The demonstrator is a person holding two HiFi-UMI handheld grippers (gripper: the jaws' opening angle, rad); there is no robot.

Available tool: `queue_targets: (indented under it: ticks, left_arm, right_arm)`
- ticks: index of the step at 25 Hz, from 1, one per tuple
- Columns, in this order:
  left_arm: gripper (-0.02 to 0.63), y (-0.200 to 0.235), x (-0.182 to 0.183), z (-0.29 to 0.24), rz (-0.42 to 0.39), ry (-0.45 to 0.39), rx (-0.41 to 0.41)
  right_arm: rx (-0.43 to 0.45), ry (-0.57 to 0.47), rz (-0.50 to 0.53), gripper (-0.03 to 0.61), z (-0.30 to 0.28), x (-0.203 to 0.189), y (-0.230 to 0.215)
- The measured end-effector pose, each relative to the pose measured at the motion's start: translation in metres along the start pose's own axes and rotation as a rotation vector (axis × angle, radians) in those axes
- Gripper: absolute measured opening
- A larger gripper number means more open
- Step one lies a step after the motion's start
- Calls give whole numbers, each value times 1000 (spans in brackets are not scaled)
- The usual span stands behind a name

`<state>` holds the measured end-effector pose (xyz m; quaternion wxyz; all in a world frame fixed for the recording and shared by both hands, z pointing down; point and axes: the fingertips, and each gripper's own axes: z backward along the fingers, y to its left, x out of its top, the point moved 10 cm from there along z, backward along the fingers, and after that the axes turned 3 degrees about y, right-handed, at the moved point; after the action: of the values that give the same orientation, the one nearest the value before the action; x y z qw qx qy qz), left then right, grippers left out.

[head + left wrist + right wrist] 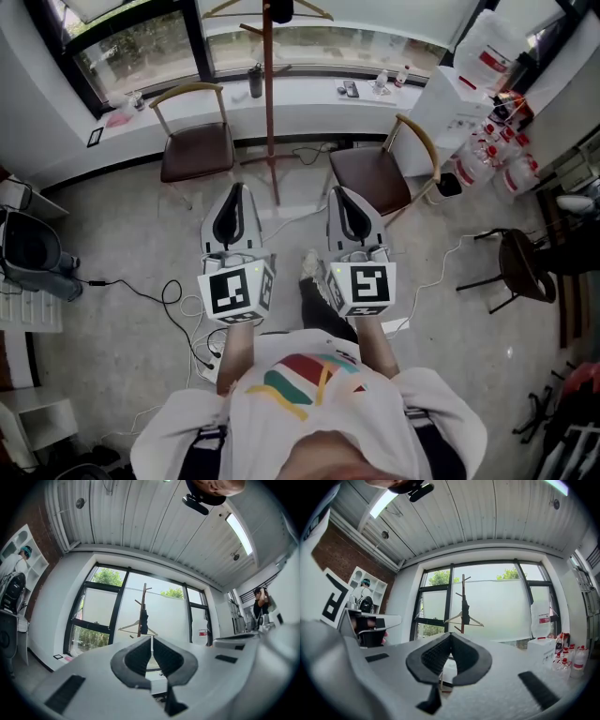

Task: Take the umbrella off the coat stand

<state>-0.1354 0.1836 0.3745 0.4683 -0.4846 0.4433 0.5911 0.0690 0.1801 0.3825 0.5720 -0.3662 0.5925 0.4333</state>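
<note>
A wooden coat stand (270,103) rises by the window between two chairs. A dark folded umbrella (280,10) hangs near its top, next to a wooden hanger (314,9). My left gripper (237,188) and right gripper (338,191) are side by side, well short of the stand, both pointing toward it. In the left gripper view the umbrella (144,621) is far beyond the shut, empty left gripper (152,637). The right gripper view shows the umbrella (465,613) on the stand (463,585), far past the right gripper (451,634), also shut on nothing.
A brown chair (195,142) stands left of the stand and another (380,174) to its right. Cables (169,296) run over the floor. A bottle (255,82) sits on the windowsill. White boxes and jugs (487,155) fill the right, near a black stool (521,266).
</note>
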Motion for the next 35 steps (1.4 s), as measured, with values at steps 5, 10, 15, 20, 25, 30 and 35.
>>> queue_targets:
  ticks: [5,10,15,20,25,30,35]
  left_arm:
    - [13,1,-7,-46,-13,0,-1]
    - [14,6,-10,-111,-11,-4,24]
    - [14,15,-16,-192,-6,12,59]
    - [14,19,-13,-261,-19,12,92]
    - [14,34,-12,-316,-25,7,128]
    - [14,42,-23,-363,-28,6,124]
    - [14,38,-33,-403,-14,24,114]
  right_arm:
    - [25,-12,5,0,-42,-6,-18]
    - [62,-24,10,0,-106,-6,-47]
    - [105,-11,4,0,-190,-2,-82]
    - [156,-18,-12,0,-266,3,-114]
    - [204,-33,-18,0,-328,5,-128]
    - [215,-38,-19,0,-373,-3,-144]
    - [212,-25,-22,0,-401,-9,-166]
